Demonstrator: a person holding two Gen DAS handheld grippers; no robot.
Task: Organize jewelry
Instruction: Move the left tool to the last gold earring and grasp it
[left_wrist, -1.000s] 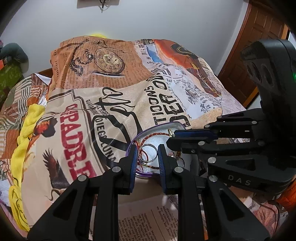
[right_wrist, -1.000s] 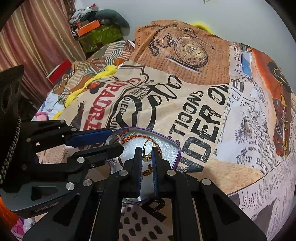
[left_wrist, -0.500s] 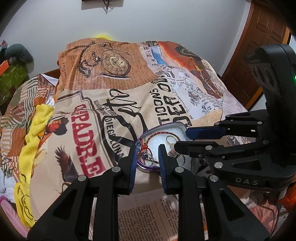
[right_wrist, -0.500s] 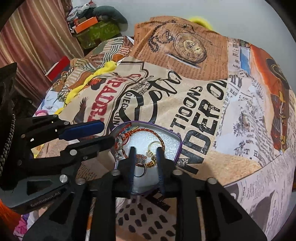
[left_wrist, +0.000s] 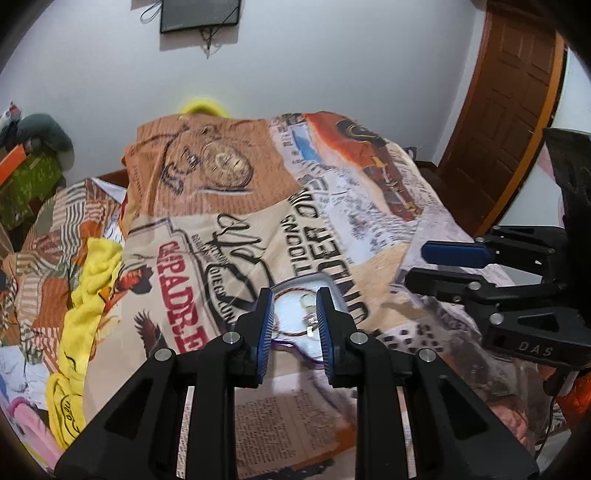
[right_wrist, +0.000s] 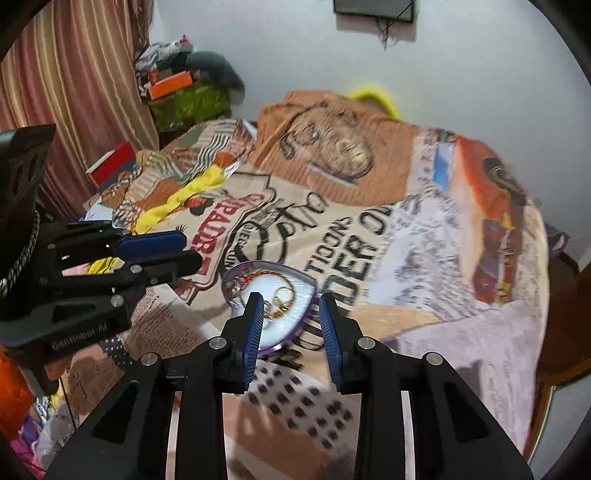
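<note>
Jewelry tray (right_wrist: 299, 295) on bedspread (right_wrist: 406, 258), beyond both grippers' parted, empty jaws.

We seem to be in a bedroom: printed bedspread (left_wrist: 280, 206), striped curtain (right_wrist: 74, 96), wooden door (left_wrist: 517, 110).

Right hand-held gripper (right_wrist: 291, 321) empty, jaws apart, above purple-rimmed tray (right_wrist: 304, 284) holding jewelry (right_wrist: 280, 297) on printed bedspread (right_wrist: 406, 266).

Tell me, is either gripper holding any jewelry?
No. The left gripper and right gripper are both open and empty above the tray.
</note>
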